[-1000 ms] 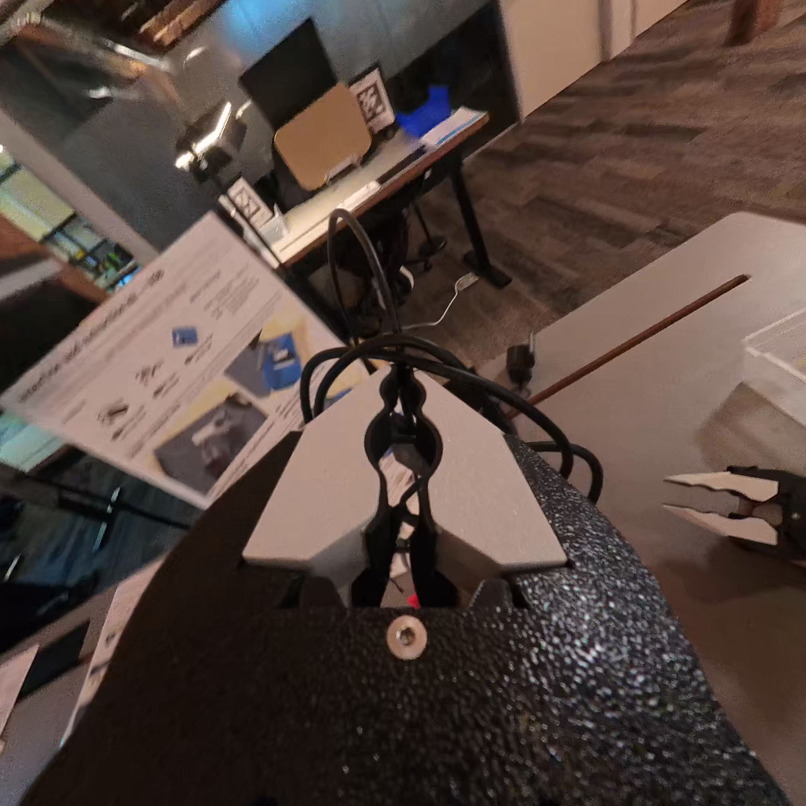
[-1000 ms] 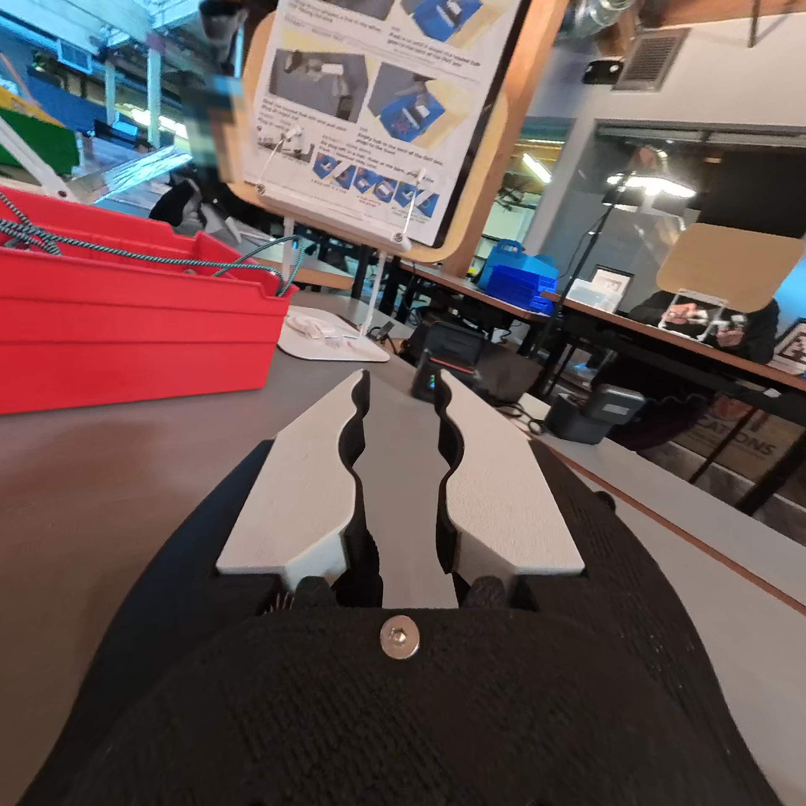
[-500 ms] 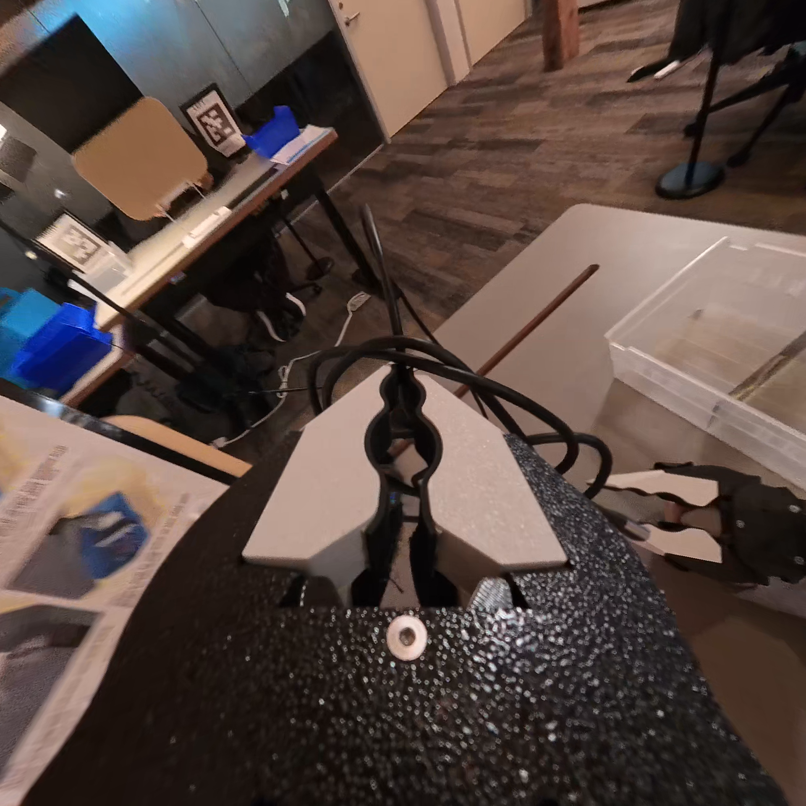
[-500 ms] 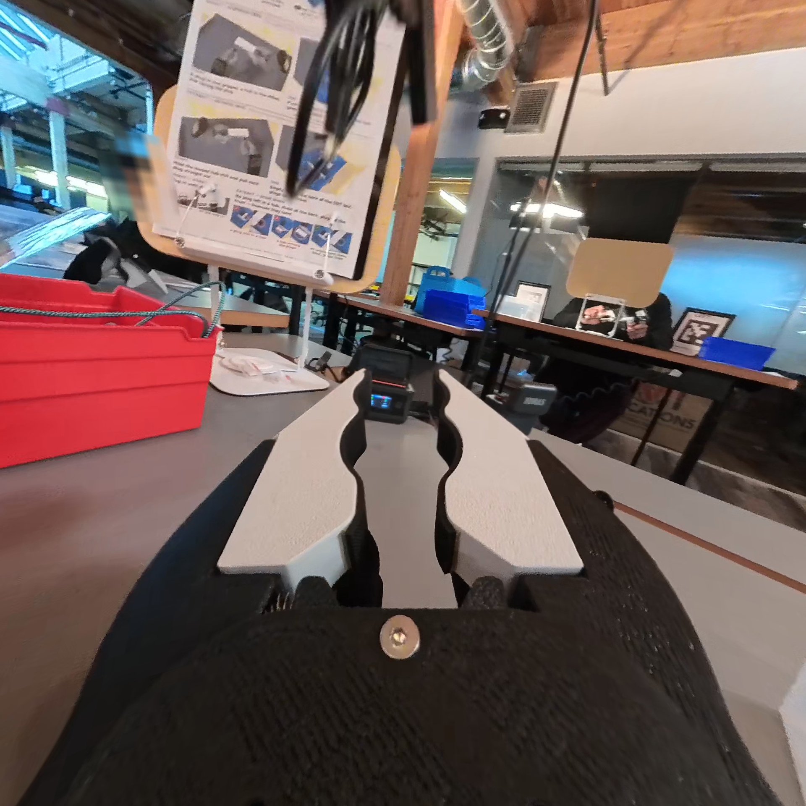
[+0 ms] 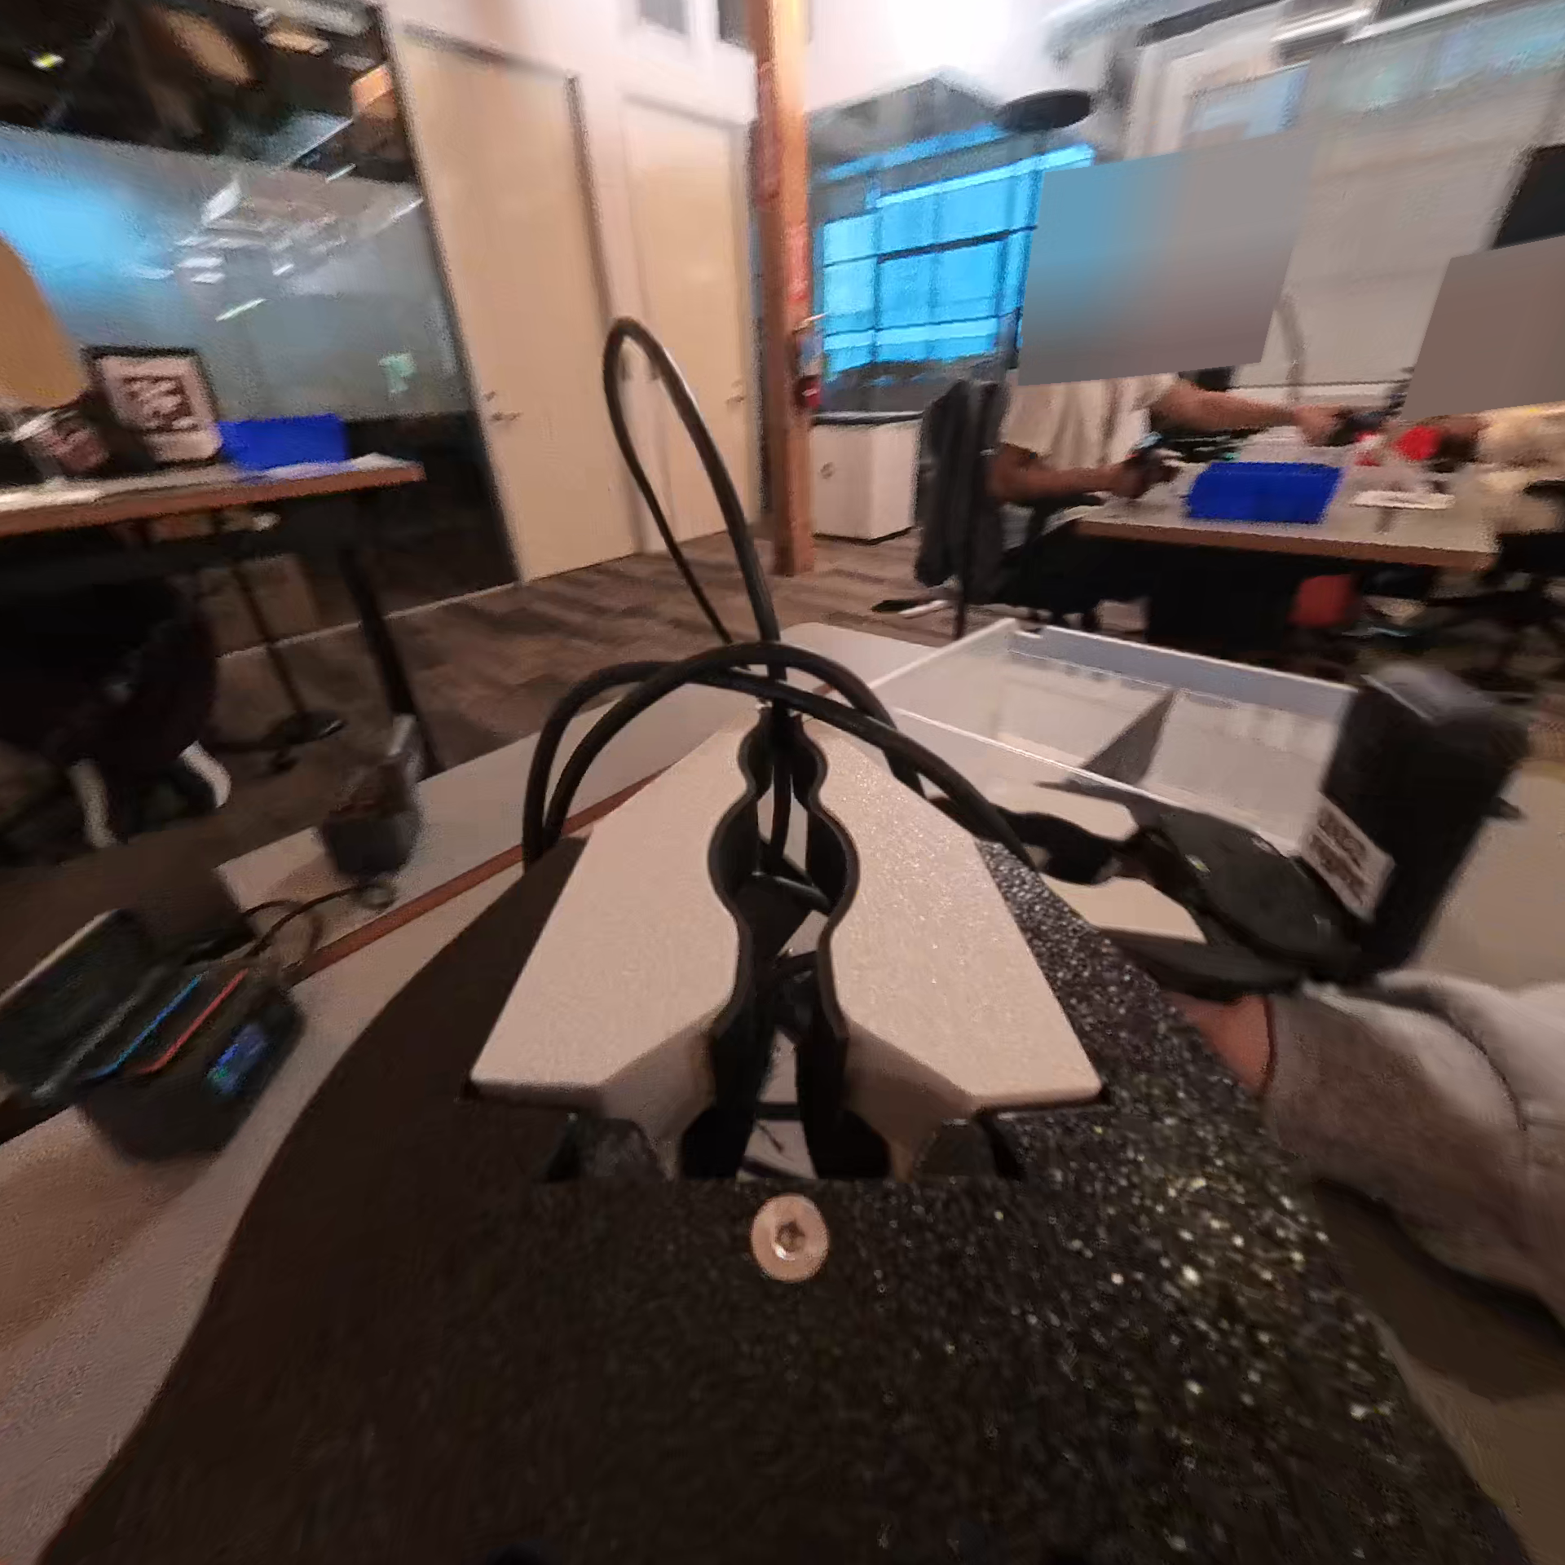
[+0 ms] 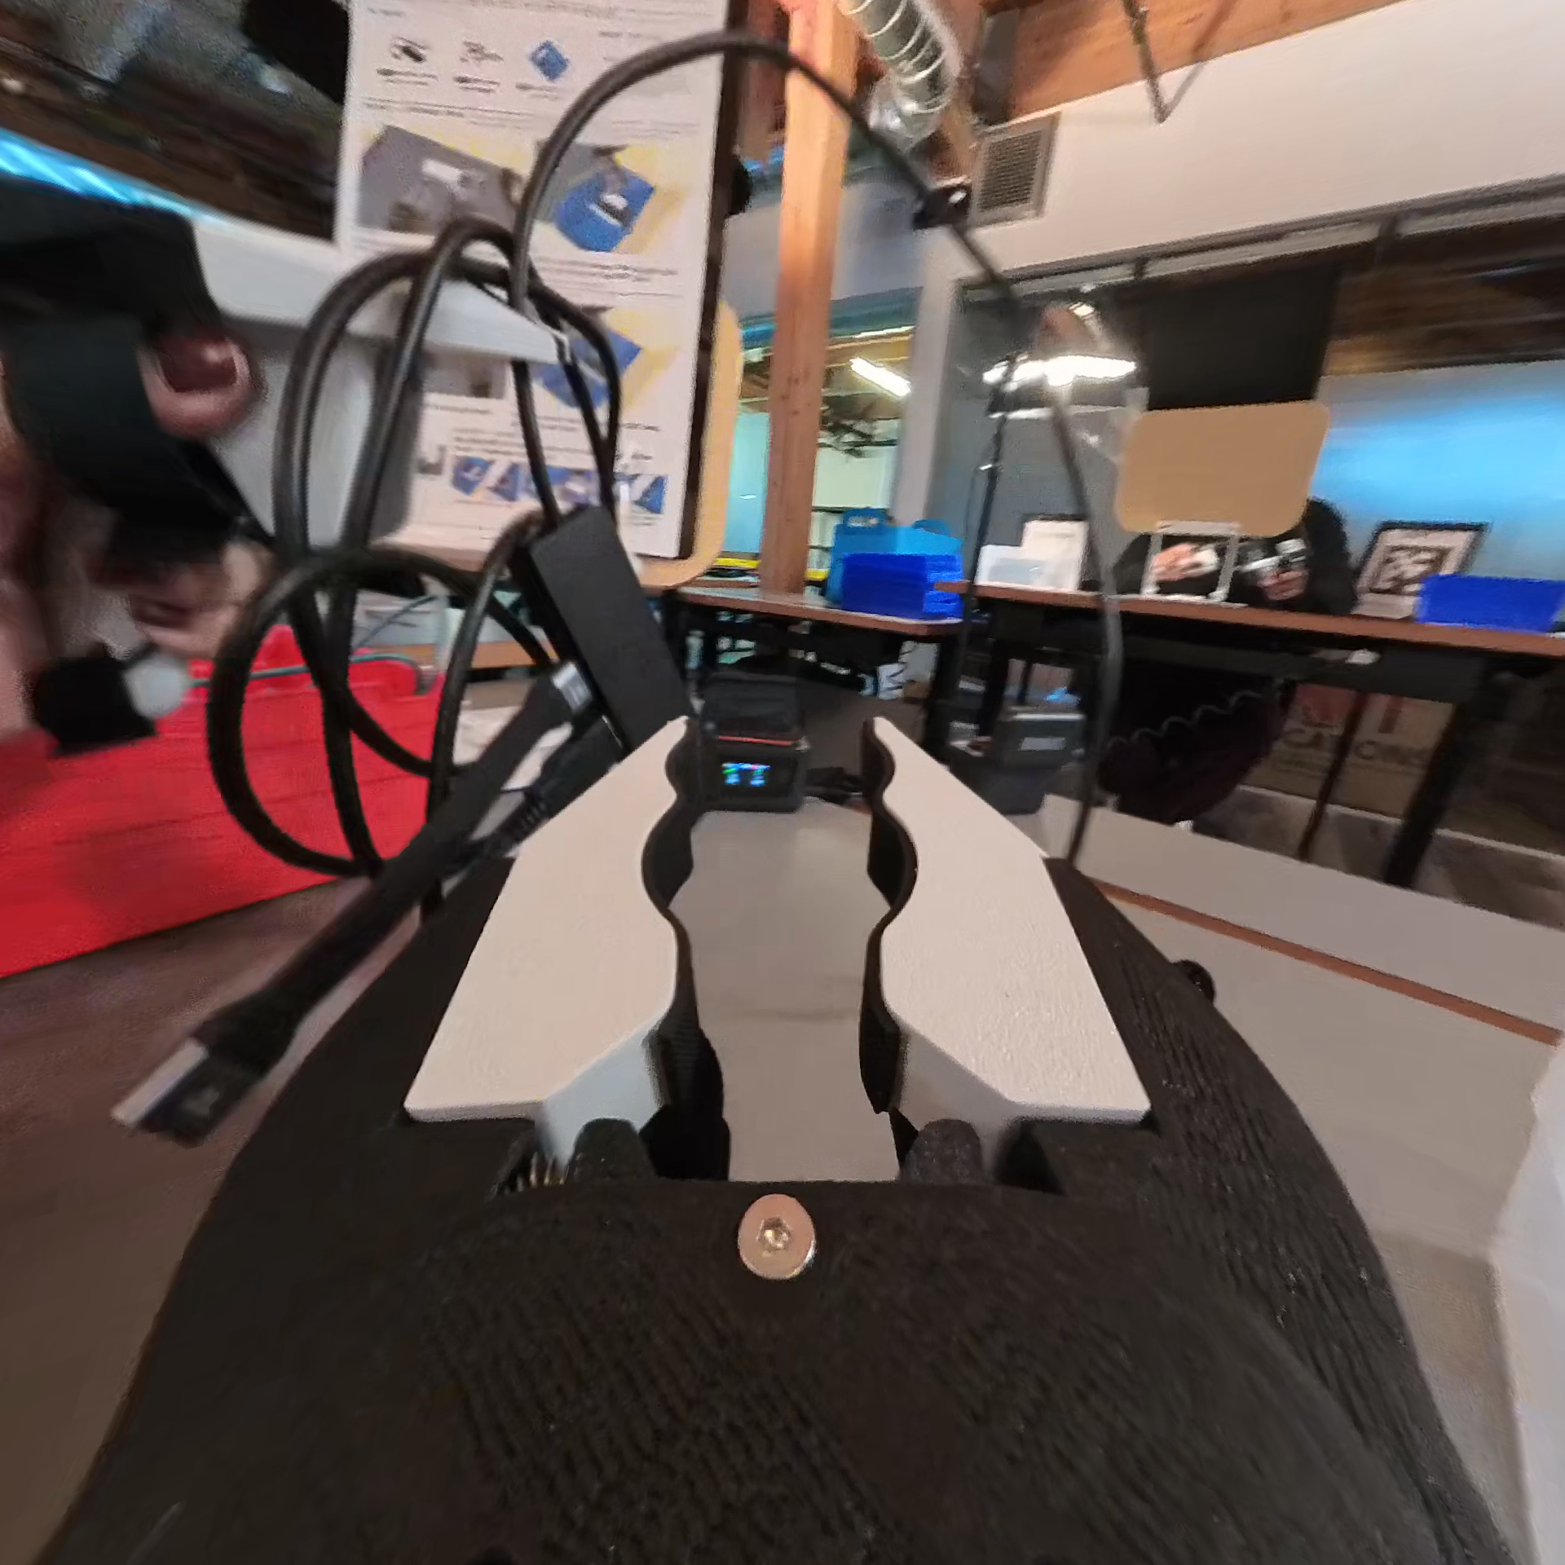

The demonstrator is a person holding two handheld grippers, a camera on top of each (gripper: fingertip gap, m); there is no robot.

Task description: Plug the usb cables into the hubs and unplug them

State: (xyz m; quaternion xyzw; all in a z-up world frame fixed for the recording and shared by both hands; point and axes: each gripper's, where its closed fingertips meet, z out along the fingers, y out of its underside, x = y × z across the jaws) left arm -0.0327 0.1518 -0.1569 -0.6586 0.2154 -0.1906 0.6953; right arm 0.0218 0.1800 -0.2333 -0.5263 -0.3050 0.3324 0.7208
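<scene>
My left gripper (image 5: 783, 737) is shut on a bundle of black USB cables (image 5: 677, 525) whose loops stick out past its tips. In the right wrist view the left gripper (image 6: 542, 339) is at the upper left, held above the table. The cable loops (image 6: 339, 593), a black hub (image 6: 593, 610) and a flat cable ending in a USB plug (image 6: 182, 1092) hang from it, just left of my right fingers. My right gripper (image 6: 775, 737) is open and empty, low over the grey table (image 6: 779, 915). It also shows in the left wrist view (image 5: 1050, 813) at the right.
A red bin (image 6: 127, 847) stands at the left. A small black device with a lit display (image 6: 749, 754) sits ahead of the right gripper and shows in the left wrist view (image 5: 169, 1042). A clear tray (image 5: 1101, 686) lies at the right. An instruction sheet (image 6: 542, 254) stands behind. Across from one pair of fingers to the other is roughly 11 cm.
My left gripper has swung round with the cable bundle and now hangs it close to the right gripper's left finger. The right gripper has stayed open and turned slightly right.
</scene>
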